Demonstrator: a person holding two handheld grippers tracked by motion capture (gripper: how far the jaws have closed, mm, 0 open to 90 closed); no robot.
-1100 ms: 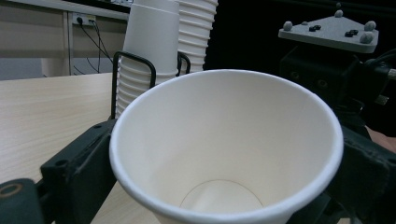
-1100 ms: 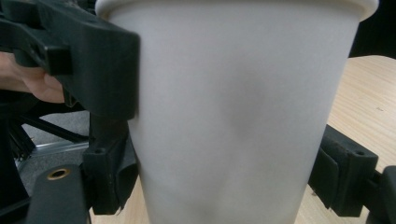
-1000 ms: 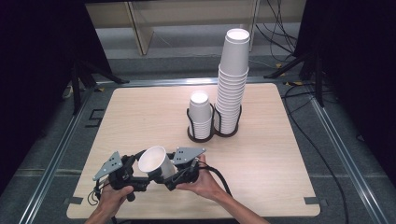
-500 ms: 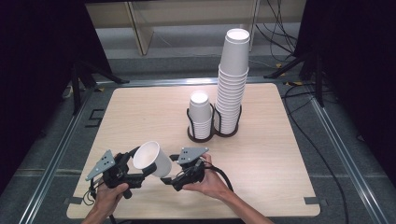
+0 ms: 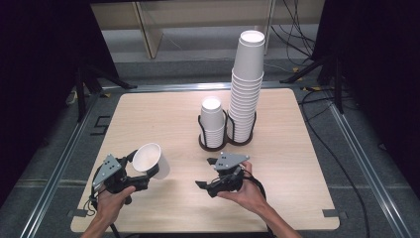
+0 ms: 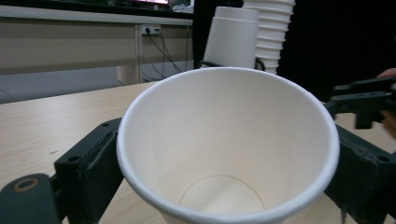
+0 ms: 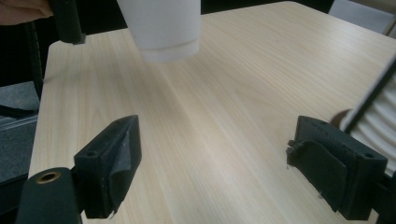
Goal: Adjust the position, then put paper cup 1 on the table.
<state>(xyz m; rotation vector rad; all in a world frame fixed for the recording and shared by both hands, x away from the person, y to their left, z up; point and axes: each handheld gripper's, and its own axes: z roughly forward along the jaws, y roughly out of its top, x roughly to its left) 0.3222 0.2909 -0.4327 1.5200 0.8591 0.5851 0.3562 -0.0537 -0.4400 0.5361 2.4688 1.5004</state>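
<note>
Now left hand-held gripper pinching white paper cup, tilted, empty; right hand-held gripper spread.

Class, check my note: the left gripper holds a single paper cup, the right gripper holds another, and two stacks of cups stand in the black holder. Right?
Not quite: the right gripper holds nothing; the right gripper view shows its jaws apart over bare table. The left gripper does hold the paper cup, and both stacks stand in the holder.

Looks like a lab recording rig: wooden table on metal framing, black curtains, loose cables behind.
</note>
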